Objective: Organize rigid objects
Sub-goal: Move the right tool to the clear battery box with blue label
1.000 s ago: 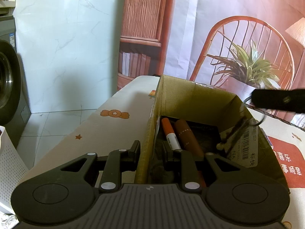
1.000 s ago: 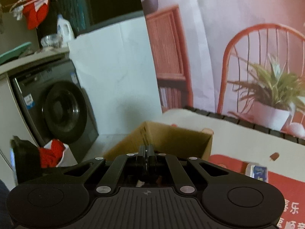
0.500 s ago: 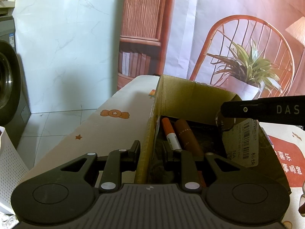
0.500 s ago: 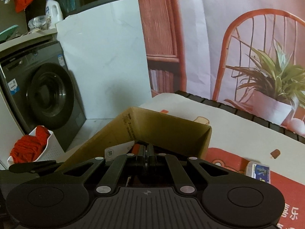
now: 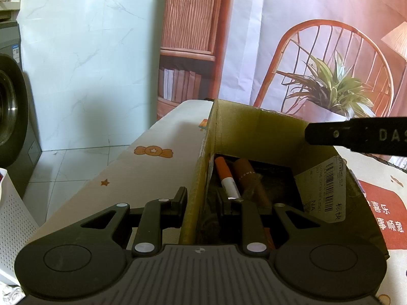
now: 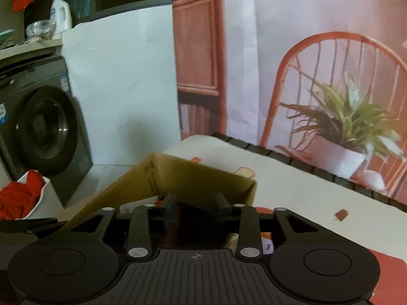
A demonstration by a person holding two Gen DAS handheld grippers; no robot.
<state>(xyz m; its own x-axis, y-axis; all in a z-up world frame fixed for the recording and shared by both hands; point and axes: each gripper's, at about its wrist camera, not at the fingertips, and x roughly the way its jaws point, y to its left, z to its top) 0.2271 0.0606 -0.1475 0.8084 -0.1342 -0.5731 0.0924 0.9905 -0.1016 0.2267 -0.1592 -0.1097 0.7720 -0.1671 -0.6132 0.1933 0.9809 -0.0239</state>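
cardboard box [image 5: 254, 137]: open-topped, tan, barcode label at 3 o'clock, on table [image 5: 142, 167] | inside: orange-white marker [image 5: 226, 175], brown tube [image 5: 248, 175] | left gripper [image 5: 202, 198]: clamped astride box wall | right gripper [image 6: 194, 204]: spread, empty, over box

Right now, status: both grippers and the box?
Left gripper straddling the cardboard box near wall, steadying it. Right gripper open above the box, nothing visible between fingers. Orange marker and brown tube lie inside. Nothing blocking.
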